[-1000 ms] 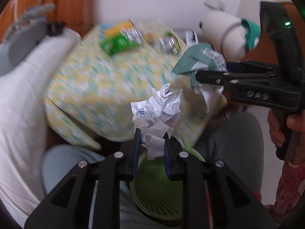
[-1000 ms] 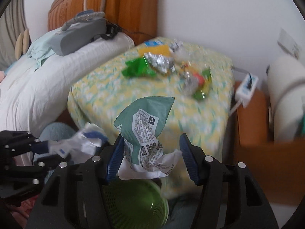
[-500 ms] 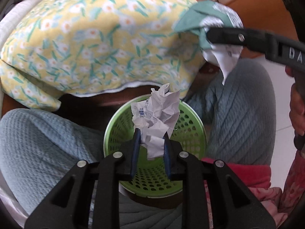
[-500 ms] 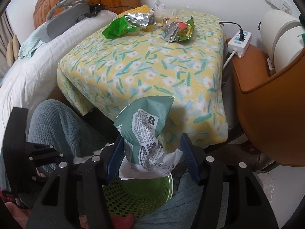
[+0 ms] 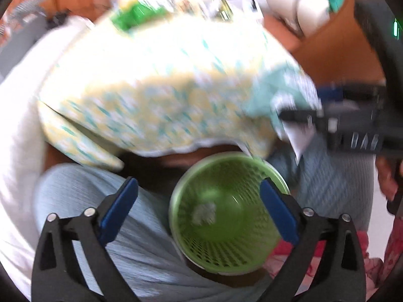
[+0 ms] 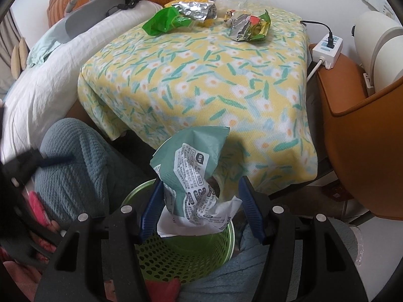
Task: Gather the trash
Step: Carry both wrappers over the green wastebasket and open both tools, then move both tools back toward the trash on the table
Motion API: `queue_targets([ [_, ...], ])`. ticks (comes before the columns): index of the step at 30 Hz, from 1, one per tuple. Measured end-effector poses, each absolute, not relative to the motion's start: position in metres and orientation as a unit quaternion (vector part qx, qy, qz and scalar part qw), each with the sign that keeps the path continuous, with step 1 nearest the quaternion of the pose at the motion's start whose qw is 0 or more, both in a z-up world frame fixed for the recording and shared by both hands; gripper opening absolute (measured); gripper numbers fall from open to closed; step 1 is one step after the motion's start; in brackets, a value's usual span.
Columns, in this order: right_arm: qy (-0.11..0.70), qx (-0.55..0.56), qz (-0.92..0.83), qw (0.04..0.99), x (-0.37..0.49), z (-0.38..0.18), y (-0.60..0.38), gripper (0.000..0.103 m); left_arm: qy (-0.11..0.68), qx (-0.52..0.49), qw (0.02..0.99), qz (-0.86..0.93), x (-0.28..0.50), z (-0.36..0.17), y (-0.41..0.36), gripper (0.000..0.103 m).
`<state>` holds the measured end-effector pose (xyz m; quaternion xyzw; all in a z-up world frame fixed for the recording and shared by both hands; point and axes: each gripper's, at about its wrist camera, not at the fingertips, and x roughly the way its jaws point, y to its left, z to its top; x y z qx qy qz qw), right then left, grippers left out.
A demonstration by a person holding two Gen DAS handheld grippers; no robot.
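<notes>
Between the person's knees [image 5: 83, 201] in the left wrist view stands a green perforated basket [image 5: 226, 251]; one pale crumpled wad of paper [image 5: 204, 211] lies at its bottom, though blur hides its detail. Above the basket the left tool [image 5: 199, 211] has its blue pads spread wide apart, with nothing between them. At the right edge the right tool [image 5: 327, 123] carries a teal wrapper [image 5: 274, 100] in front of the flowered desk [image 5: 161, 80].

From the right wrist view, the right tool [image 6: 199, 209] is clamped on the teal wrapper [image 6: 194, 173], which hangs just over the basket rim [image 6: 228, 236]. Farther back on the desk [image 6: 201, 75] lie a green bag [image 6: 161, 22], a silver foil packet [image 6: 196, 10] and another snack packet [image 6: 249, 27], well apart from the basket.
</notes>
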<state>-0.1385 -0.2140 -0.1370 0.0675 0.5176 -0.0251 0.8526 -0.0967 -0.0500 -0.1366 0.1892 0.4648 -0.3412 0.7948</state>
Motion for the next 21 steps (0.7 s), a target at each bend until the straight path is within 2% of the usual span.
queue_targets([
  [10,0.558,0.062,0.018,0.827,-0.144,-0.156,-0.193,0.064,0.423,0.162,0.846,-0.283,-0.067,-0.096,-0.014,0.095],
  [11,0.565,0.061,0.025,0.823,-0.144,-0.160,-0.189,0.070,0.423,0.161,0.847,-0.279,-0.066,-0.094,-0.011,0.095],
  [12,0.570,0.058,0.027,0.819,-0.144,-0.163,-0.185,0.084,0.425,0.160,0.847,-0.276,-0.065,-0.091,-0.010,0.095],
  [14,0.571,0.051,0.018,0.819,-0.143,-0.166,-0.181,0.097,0.427,0.158,0.848,-0.271,-0.062,-0.091,-0.006,0.095],
  [21,0.560,0.054,-0.018,0.827,-0.138,-0.160,-0.191,0.100,0.428,0.150,0.850,-0.267,-0.059,-0.096,-0.004,0.095],
])
